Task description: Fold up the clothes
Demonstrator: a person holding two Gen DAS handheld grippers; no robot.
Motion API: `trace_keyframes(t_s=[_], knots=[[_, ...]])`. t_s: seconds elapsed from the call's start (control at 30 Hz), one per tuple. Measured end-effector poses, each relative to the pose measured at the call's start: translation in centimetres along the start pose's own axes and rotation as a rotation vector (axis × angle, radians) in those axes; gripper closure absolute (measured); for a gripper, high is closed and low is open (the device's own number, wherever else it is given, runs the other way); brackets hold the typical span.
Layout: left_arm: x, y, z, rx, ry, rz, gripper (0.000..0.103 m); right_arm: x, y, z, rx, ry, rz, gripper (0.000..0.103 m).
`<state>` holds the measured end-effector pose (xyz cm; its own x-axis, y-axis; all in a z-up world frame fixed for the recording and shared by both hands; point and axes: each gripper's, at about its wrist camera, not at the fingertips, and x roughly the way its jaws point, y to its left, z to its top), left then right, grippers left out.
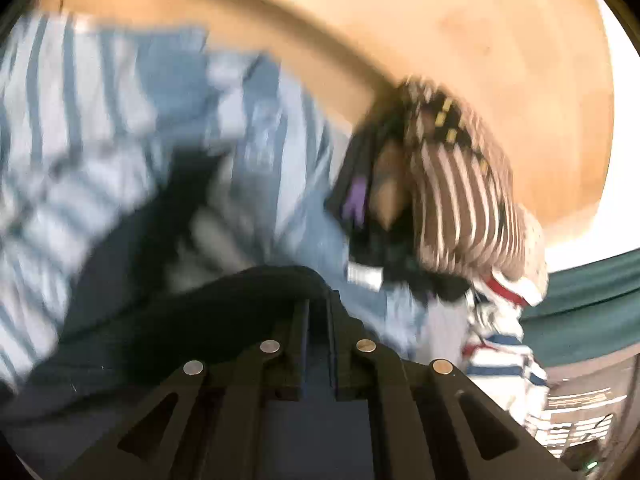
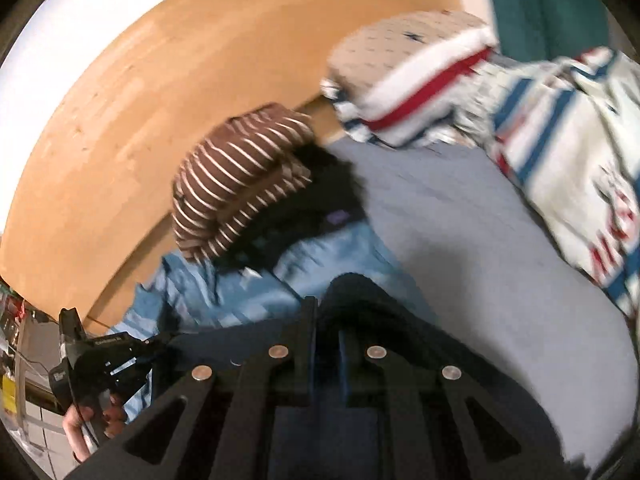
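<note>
A dark navy garment [image 1: 168, 344] hangs across both views, blurred. My left gripper [image 1: 318, 304] is shut, and a fold of that dark cloth lies over its fingertips and between the jaws. My right gripper [image 2: 326, 312] is shut on another part of the same dark garment [image 2: 360, 300]. A light blue striped shirt [image 1: 100, 128] lies crumpled behind it, also in the right wrist view [image 2: 240, 300]. The left gripper's body, held by a hand [image 2: 84, 420], shows at the lower left of the right wrist view.
A folded brown striped garment [image 2: 240, 176] rests on a black item with a purple label [image 2: 336, 216] near the wooden board [image 2: 120, 120]. White, red and blue clothes [image 2: 560, 152] are piled at the right on the grey sheet [image 2: 460, 240]. A teal curtain [image 1: 592, 304] hangs beyond.
</note>
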<state>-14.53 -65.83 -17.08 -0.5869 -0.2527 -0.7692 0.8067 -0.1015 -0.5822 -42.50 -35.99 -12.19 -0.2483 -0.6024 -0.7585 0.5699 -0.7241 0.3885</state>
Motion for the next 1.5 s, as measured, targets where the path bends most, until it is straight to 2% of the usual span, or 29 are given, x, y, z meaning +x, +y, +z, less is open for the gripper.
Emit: trace_keyframes(t_s=[0.07,0.3,0.33,0.37,0.4,0.43,0.47,0.53,0.57,0.6,0.63,0.67,0.7,0.77,0.8,0.87,0.93,0.97,1.03,1.07,1.13,1.17,1.2,1.27,1.3,1.37,1.43,1.47,1.5], knots=[[1.6,-0.4,1.5,0.046,-0.066,0.011,0.096,1.7,0.4,0.6,0.009,-0.002,0.007,0.094],[7.4,0.9,1.3,0.139,-0.105,0.206,0.096,9.3,-0.6,-2.2,-0.003,0.075,0.002,0.090],[8.2,1.1,0.8,0.146,-0.113,0.219,0.096,10.1,-0.9,-2.9,0.001,0.088,-0.001,0.080],[8.9,1.2,0.4,0.148,-0.120,0.229,0.096,10.6,-1.2,-3.5,0.007,0.105,-0.015,0.056],[9.2,1.3,0.2,0.150,-0.124,0.235,0.096,11.0,-1.6,-4.2,0.015,0.129,-0.040,0.045],[9.4,1.5,0.2,0.151,-0.125,0.239,0.096,11.1,-1.8,-4.9,0.020,0.151,-0.057,0.041],[9.6,1.6,0.2,0.152,-0.127,0.243,0.096,10.7,-2.1,-5.8,0.026,0.168,-0.049,0.041],[10.3,1.4,0.5,0.134,-0.107,0.253,0.094,9.0,-2.5,-7.8,0.052,0.185,0.000,0.037],[10.4,1.6,0.7,0.112,-0.078,0.248,0.089,7.7,-2.7,-9.1,0.074,0.178,0.037,0.033],[10.6,1.8,0.9,0.096,-0.039,0.231,0.086,6.4,-2.9,-10.3,0.096,0.172,0.073,0.031],[10.0,1.9,0.8,0.077,-0.002,0.160,0.079,5.3,-3.0,-11.5,0.114,0.170,0.104,0.028],[9.3,2.0,0.7,0.059,0.034,0.088,0.068,4.6,-3.1,-12.5,0.123,0.177,0.126,0.028],[8.2,2.1,0.0,0.040,0.056,0.007,0.062,3.9,-3.2,-13.6,0.144,0.188,0.142,0.028],[5.6,2.2,-1.9,0.064,0.105,-0.111,0.037,2.9,-3.7,-15.6,0.212,0.234,0.144,0.028],[4.1,2.2,-3.2,0.091,0.131,-0.169,0.036,2.5,-3.8,-16.6,0.233,0.254,0.160,0.029],[0.8,2.9,-6.2,0.199,0.148,-0.173,0.036,1.7,-3.9,-18.2,0.253,0.279,0.197,0.031],[-1.4,4.8,-8.8,0.272,0.171,-0.103,0.036,0.9,-4.1,-19.8,0.241,0.297,0.195,0.033],[-2.6,6.6,-10.3,0.275,0.181,-0.044,0.036,0.6,-4.3,-20.5,0.228,0.309,0.175,0.038],[-5.0,10.1,-12.8,0.187,0.171,0.039,0.036,0.1,-4.5,-22.0,0.211,0.345,0.161,0.050],[-6.2,11.9,-13.7,0.135,0.150,0.033,0.036,-0.1,-4.6,-22.7,0.205,0.367,0.161,0.055],[-8.5,15.3,-15.6,0.030,0.108,0.019,0.036,-0.7,-4.5,-24.0,0.174,0.390,0.159,0.058],[-8.8,16.3,-15.7,0.016,0.083,0.020,0.037,-0.9,-4.4,-24.3,0.163,0.395,0.151,0.058],[-9.1,17.3,-15.8,0.003,0.058,0.020,0.039,-1.0,-4.3,-24.6,0.154,0.404,0.146,0.058],[-8.1,17.6,-15.0,0.013,0.091,0.039,0.063,-0.5,-4.5,-24.8,0.160,0.418,0.134,0.060],[-7.5,17.8,-14.6,0.001,0.128,0.032,0.067,0.1,-4.9,-24.7,0.174,0.424,0.121,0.061],[-6.0,18.3,-14.0,0.005,0.130,0.076,0.085,1.2,-5.6,-24.5,0.188,0.434,0.074,0.066],[-5.7,19.8,-12.9,-0.005,0.016,0.211,0.087,2.0,-6.7,-24.4,0.193,0.421,-0.029,0.070],[-5.6,20.7,-12.5,-0.014,-0.026,0.242,0.095,2.2,-7.6,-24.3,0.208,0.403,-0.091,0.080],[-5.5,21.7,-12.2,-0.037,-0.034,0.246,0.100,2.4,-8.5,-24.2,0.223,0.385,-0.153,0.087]])
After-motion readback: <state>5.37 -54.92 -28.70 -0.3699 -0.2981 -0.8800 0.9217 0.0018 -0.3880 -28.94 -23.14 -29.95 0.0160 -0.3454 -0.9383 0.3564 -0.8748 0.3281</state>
